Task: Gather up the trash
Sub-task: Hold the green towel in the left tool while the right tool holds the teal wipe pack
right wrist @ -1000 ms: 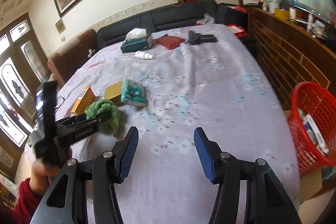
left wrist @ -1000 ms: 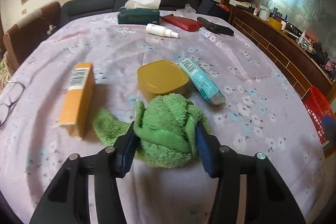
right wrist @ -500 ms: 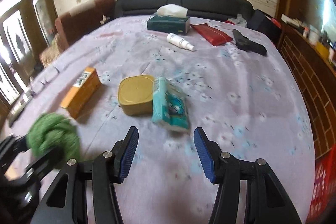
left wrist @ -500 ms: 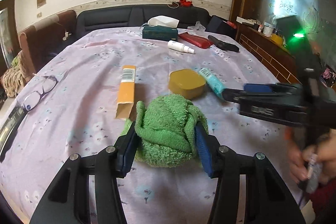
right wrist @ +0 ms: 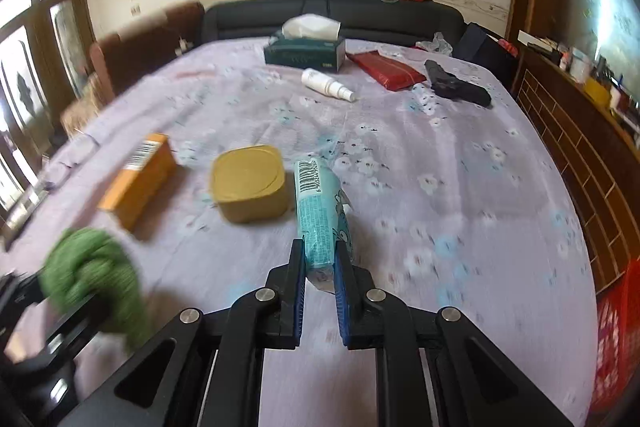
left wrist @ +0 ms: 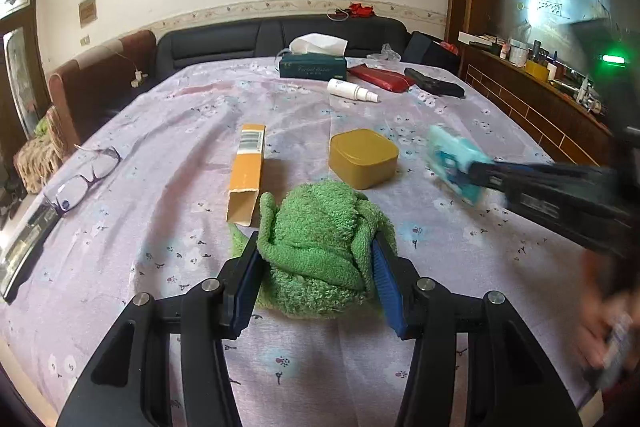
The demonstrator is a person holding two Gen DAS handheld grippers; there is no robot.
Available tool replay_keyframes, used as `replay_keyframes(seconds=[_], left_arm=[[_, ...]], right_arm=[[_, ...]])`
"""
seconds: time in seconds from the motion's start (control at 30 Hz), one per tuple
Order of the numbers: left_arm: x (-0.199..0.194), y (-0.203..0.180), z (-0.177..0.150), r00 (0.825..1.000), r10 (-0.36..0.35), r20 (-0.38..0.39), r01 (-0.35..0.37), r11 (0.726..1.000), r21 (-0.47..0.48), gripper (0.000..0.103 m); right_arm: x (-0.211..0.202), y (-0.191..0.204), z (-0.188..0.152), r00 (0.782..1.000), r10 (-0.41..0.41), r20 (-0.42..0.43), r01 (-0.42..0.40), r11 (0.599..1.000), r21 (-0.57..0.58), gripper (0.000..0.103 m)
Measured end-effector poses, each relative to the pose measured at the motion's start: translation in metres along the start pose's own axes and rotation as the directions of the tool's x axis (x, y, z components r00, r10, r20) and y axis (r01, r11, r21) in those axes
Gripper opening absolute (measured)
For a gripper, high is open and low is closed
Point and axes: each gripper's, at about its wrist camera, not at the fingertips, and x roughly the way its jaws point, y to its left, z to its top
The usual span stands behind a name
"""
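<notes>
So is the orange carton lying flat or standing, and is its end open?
Lying flat. The orange carton rests on its long side on the tablecloth, barcode up, and its near end gapes open with the flap loose.

Glasses lie apart from the tissue box and spray bottle.

Low in the frame, the left claw pinches a bunched green towel over the floral tabletop. Just behind it lie an orange carton and a yellow tin. At right, the blurred right claw is closing on a teal packet.
</notes>
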Motion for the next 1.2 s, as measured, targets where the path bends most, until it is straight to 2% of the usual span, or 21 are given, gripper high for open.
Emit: replay_keyframes(seconds=[0.2, 0.47, 0.77, 1.2], left_arm=[[-0.013, -0.017, -0.002, 0.999, 0.026, 0.033, -0.027, 0.999, 0.018, 0.051], [-0.03, -0.037, -0.009, 0.998, 0.035, 0.055, -0.039, 0.997, 0.066, 0.051], [-0.047, -0.051, -0.015, 0.994, 0.053, 0.091, -0.062, 0.993, 0.099, 0.051], [-0.072, -0.052, -0.02, 0.982, 0.106, 0.156, -0.124, 0.986, 0.11, 0.051]], right_arm=[[-0.054, -0.005, -0.038, 0.995, 0.062, 0.072, -0.065, 0.997, 0.05, 0.014], [-0.087, -0.024, -0.07, 0.99, 0.091, 0.108, -0.106, 0.985, 0.136, 0.014], [-0.108, -0.026, -0.079, 0.987, 0.095, 0.133, -0.115, 0.982, 0.15, 0.014], [-0.138, -0.015, -0.085, 0.98, 0.092, 0.176, -0.115, 0.985, 0.126, 0.014]])
